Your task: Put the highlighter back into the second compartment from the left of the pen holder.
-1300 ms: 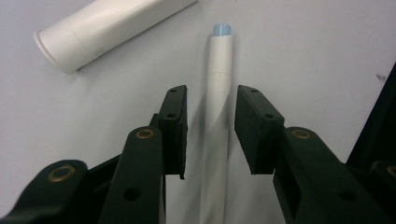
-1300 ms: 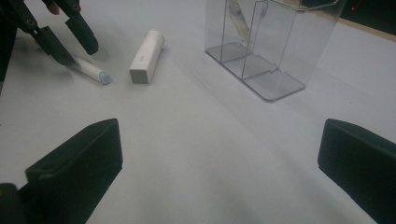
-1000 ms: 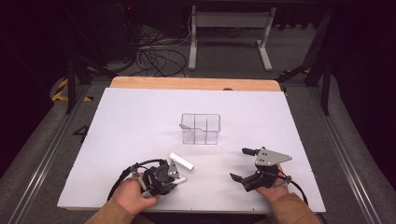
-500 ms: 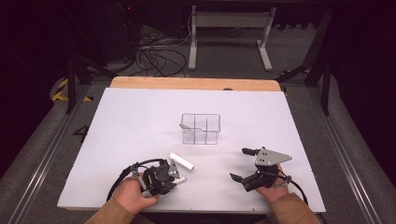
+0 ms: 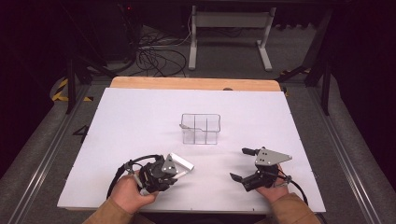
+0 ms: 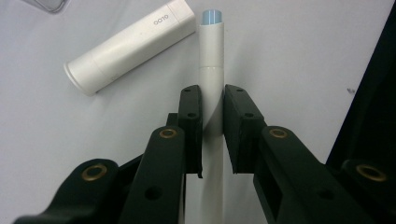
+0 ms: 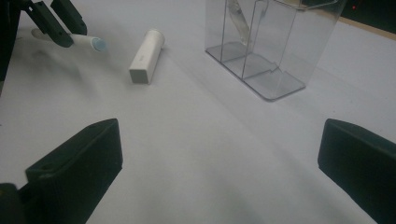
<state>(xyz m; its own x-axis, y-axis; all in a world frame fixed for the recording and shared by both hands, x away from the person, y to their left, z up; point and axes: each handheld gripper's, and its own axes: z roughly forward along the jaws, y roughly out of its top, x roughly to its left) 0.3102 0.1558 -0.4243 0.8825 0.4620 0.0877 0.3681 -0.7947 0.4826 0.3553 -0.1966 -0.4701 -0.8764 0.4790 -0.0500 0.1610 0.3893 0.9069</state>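
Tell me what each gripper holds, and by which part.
The left gripper clamps the white tube around its middle. The right gripper holds nothing.

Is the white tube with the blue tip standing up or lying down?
Lying down. The white tube lies flat on the table, pinched by the left gripper.

In the left gripper view the stick (image 6: 212, 70) runs between the jaws, which hide part of its length, and its near end is cut off by the bottom edge. A clear corner at the top left is cropped too short to identify. In the right gripper view the box (image 7: 275, 42) loses its top to the edge, and the pale strip inside it is too blurred to name.
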